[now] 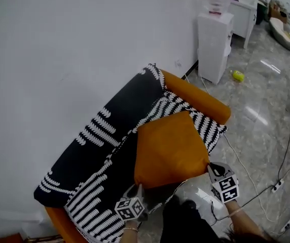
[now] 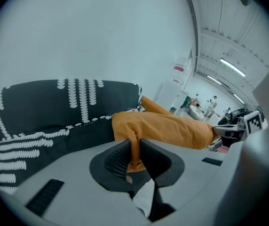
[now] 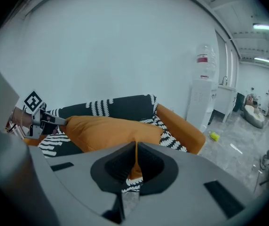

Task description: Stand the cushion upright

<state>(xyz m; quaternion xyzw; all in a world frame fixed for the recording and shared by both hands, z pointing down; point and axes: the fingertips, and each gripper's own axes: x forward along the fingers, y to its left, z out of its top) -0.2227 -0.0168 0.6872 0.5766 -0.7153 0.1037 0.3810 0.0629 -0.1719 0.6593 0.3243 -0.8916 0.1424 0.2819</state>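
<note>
Left gripper (image 2: 135, 146): the jaws are pinched on a bunched corner of the orange cushion (image 2: 172, 128), with a thick fold of fabric filling the gap between the pads. Right gripper (image 3: 135, 150): the jaws are nearly together, nipping only a thin fold at the opposite near corner. This is judged the weaker hold of the two. Beyond the fingers the cushion stretches from one gripper across to the other, lying more flat than upright, with its far corner aimed away from both grippers toward the backrest of the sofa (image 1: 198, 99). Whether that far corner touches the seat cannot be told. Under and past the cushion lies the black-and-white patterned throw (image 1: 104, 135) that covers seat and backrest, and past that stands the pale wall (image 1: 59, 44). Recommended handling: hold both pinches firm and raise the near edge evenly at both corners so that the cushion does not twist. Bring the far edge down into the crease where seat meets backrest, then tip the held edge up and over until the face leans on the backrest. Release only once it rests there — the right side last checked, as its thin pinch may slip.
</note>
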